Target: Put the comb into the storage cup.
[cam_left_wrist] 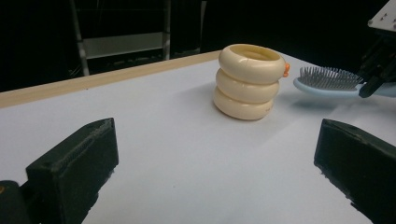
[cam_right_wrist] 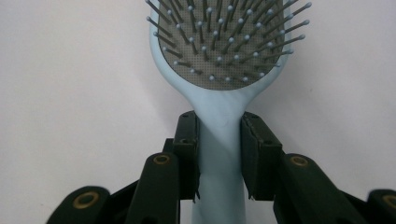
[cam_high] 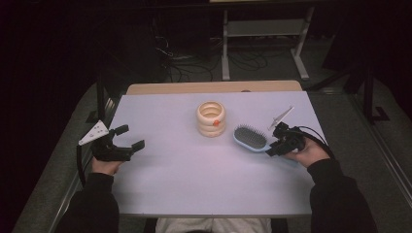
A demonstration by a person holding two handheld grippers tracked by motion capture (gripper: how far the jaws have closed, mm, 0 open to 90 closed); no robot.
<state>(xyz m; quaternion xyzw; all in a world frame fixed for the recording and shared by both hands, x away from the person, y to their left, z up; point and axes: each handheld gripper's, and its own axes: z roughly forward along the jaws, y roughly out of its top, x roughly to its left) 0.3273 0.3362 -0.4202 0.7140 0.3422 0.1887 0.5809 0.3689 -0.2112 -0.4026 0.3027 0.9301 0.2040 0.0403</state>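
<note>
A light blue hairbrush with grey bristles lies on the white table, bristles up, just right of a cream ringed cup. My right gripper is shut on the hairbrush's handle, both pads pressing its sides below the head. At the table's left edge my left gripper is open, with nothing between its fingers. From the left gripper view the cup stands ahead with a small orange piece at its rim, and the hairbrush lies to its right.
The white table has a wooden strip along its far edge. Beyond it the floor holds cables and a metal stand. Wide free tabletop lies between the two grippers and toward the near edge.
</note>
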